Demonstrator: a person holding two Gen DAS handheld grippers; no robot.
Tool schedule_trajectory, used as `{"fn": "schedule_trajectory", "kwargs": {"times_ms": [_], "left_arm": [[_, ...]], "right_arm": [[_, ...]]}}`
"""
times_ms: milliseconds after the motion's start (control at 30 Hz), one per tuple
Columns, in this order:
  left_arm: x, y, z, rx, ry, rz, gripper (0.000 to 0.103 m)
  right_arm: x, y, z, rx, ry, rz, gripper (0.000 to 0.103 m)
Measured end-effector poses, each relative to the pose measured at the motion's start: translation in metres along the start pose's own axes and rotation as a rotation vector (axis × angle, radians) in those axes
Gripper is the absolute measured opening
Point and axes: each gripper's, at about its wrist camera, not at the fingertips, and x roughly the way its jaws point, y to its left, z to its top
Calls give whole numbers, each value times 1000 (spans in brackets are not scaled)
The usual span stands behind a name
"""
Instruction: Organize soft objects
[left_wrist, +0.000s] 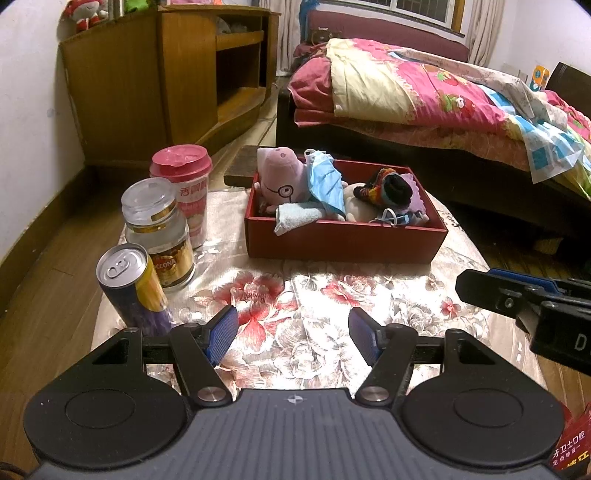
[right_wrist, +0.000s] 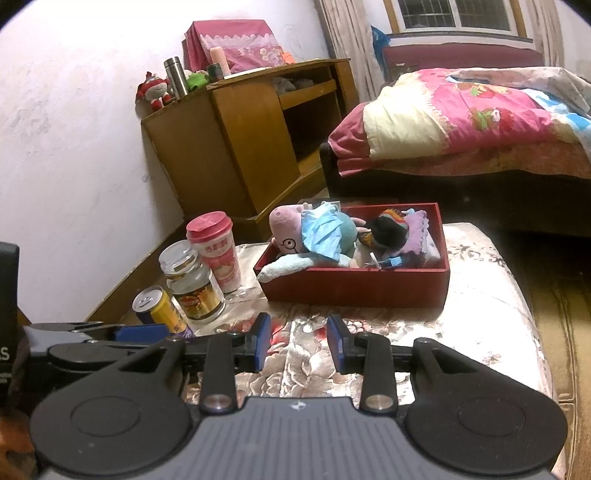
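Closest to the left wrist camera, the left gripper (left_wrist: 292, 332) hangs over the near part of the flowered tablecloth (left_wrist: 332, 295) with its jaws spread wide and nothing between them. To its right, the right gripper (right_wrist: 299, 343) hovers over the same cloth; its blue pads stand a narrower gap apart and they too grip nothing.

Farther back on the cloth, well apart from both grippers, sits the red box (left_wrist: 343, 240). The soft things lie piled inside it: a pink pig plush (left_wrist: 280, 177) at the far left, a blue face mask (left_wrist: 325, 181) draped over it, a pale blue cloth (left_wrist: 295, 218) hanging over the near wall, and a multi-coloured knitted piece (left_wrist: 384, 184) toward the right.

Left of the box stand a drink can (left_wrist: 129, 284), a glass jar (left_wrist: 159, 229) and a pink-lidded cup (left_wrist: 184, 184) in a row running away from the camera. Beyond are a wooden cabinet (left_wrist: 147, 81) and a bed (left_wrist: 406, 81).
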Motion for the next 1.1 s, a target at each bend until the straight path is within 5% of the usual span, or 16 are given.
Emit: {"fn": "schedule_trajectory", "kwargs": {"times_ms": [1100], "left_arm": [[7,-2,-7,-44,32,-23,71]], "right_arm": [[12,-1,-8,-11,30,-48,17]]}}
